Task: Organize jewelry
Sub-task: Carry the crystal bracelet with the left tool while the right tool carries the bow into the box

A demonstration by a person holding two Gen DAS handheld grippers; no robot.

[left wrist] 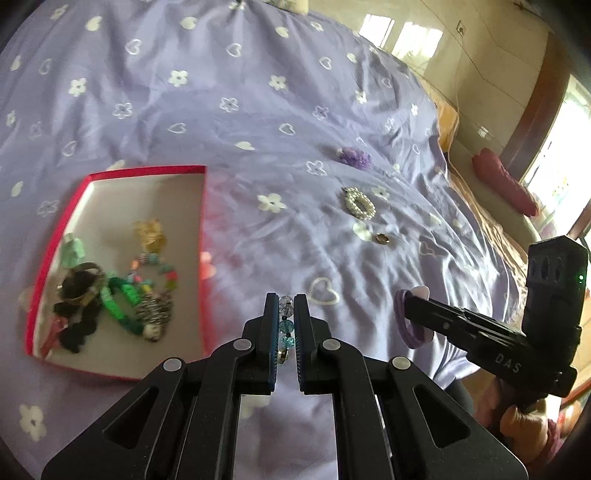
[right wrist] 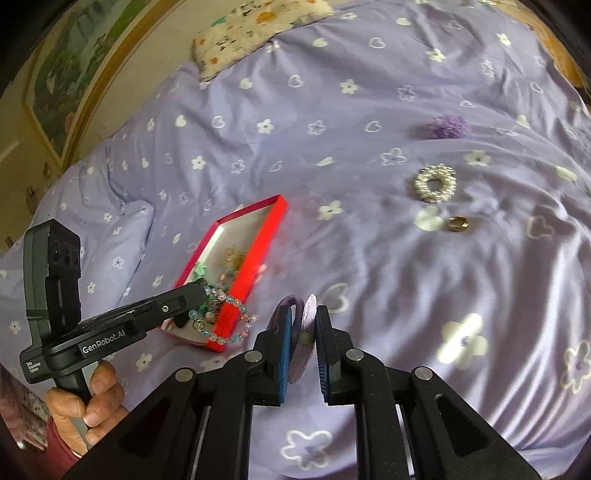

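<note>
My left gripper [left wrist: 286,310] is shut on a clear and blue bead bracelet [left wrist: 286,326]; from the right wrist view the bracelet [right wrist: 236,325] hangs off that gripper [right wrist: 201,293] over the near end of the red box [right wrist: 255,254]. The red box [left wrist: 201,221], white inside, lies left of my left gripper and holds several pieces of jewelry. My right gripper [right wrist: 304,314] is shut on a purple hair tie [right wrist: 304,332], which also shows at the right in the left wrist view, hair tie [left wrist: 402,321]. A pearl ring-shaped piece [left wrist: 359,204], a small gold ring [left wrist: 382,239] and a purple pom-pom [left wrist: 355,157] lie on the bedspread.
Everything rests on a lilac bedspread [left wrist: 258,110] printed with white flowers and hearts. A patterned pillow [right wrist: 251,29] lies at the head of the bed. A hand [right wrist: 92,398] holds the left gripper's handle. The bed's right edge and the floor [left wrist: 480,74] lie beyond.
</note>
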